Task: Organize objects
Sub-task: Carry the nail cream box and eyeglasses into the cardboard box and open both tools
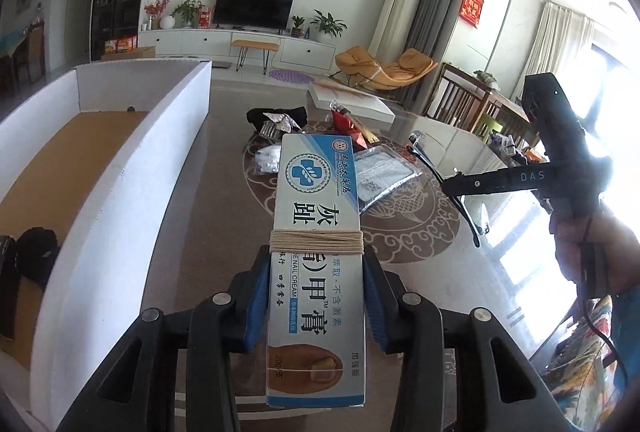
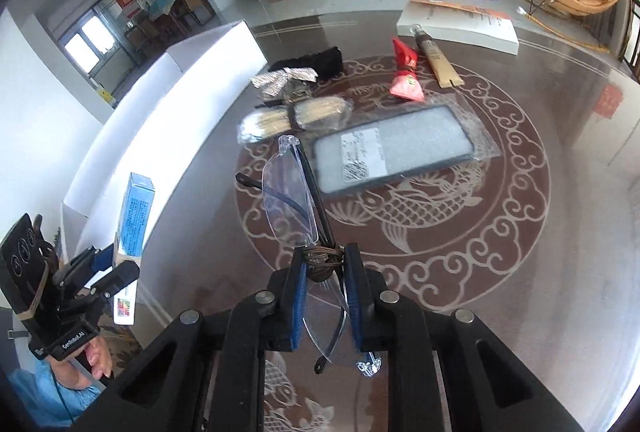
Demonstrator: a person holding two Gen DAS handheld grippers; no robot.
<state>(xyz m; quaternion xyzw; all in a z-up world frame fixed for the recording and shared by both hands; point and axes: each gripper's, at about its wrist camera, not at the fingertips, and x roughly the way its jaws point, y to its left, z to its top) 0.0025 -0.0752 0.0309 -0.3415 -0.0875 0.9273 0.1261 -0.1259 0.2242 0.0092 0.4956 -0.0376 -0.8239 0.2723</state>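
My left gripper point(image 1: 316, 268) is shut on a long blue-and-white nail cream box point(image 1: 316, 232) with string wound round it, held in the air beside the white cardboard box point(image 1: 132, 168). The same cream box point(image 2: 136, 220) and left gripper point(image 2: 106, 268) show at the left of the right wrist view. My right gripper point(image 2: 326, 264) is shut on folded clear glasses point(image 2: 292, 192) bound with brown cord, above the table. The glasses point(image 1: 440, 176) and right gripper point(image 1: 452, 186) show at the right of the left wrist view.
On the glass table lie a bagged phone case point(image 2: 392, 148), red packets point(image 2: 406, 76), a stick bundle point(image 2: 296, 120), foil blister packs point(image 2: 280, 78), a black cloth point(image 2: 316, 62), a brown tube point(image 2: 436, 60) and a white flat box point(image 2: 460, 24). A black item point(image 1: 34, 256) lies in the white box.
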